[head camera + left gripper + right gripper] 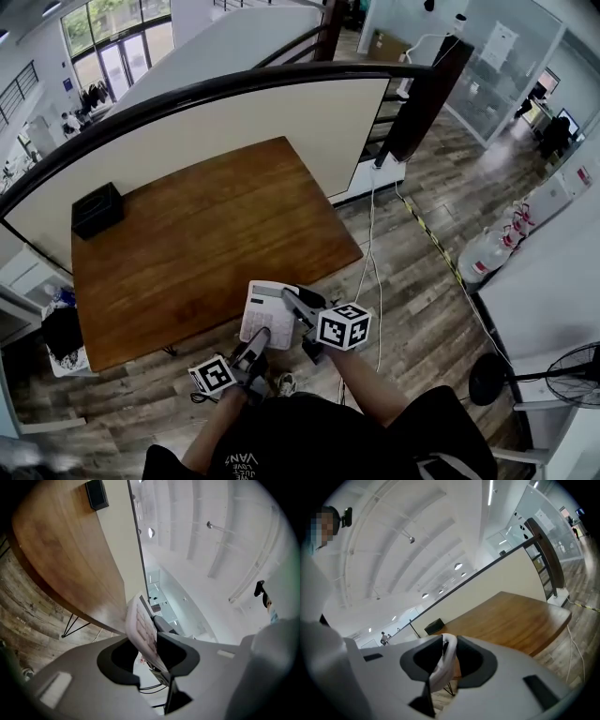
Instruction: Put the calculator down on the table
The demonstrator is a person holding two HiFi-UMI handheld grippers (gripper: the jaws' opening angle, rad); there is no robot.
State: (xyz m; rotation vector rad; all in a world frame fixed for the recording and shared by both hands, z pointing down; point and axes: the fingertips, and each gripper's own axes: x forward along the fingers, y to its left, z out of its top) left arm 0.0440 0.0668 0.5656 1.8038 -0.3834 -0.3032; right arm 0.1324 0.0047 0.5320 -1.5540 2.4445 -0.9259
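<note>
A white calculator (pixel 265 314) hangs in the air just over the near edge of the brown wooden table (pixel 206 234). Both grippers hold it. My left gripper (pixel 260 337) is shut on its near edge, and my right gripper (pixel 292 302) is shut on its right side. In the left gripper view the calculator (pixel 143 630) stands edge-on between the jaws, keys showing, with the table (pixel 70 559) beyond. In the right gripper view only the calculator's white rim (pixel 446 660) shows between the jaws, in front of the table (pixel 511 616).
A black box (pixel 97 209) sits at the table's far left corner. A cream partition with a black rail (pixel 281 80) runs behind the table. White cables (pixel 372 272) trail on the wood floor to the right, with water bottles (pixel 487 251) and a fan (pixel 572 375) further right.
</note>
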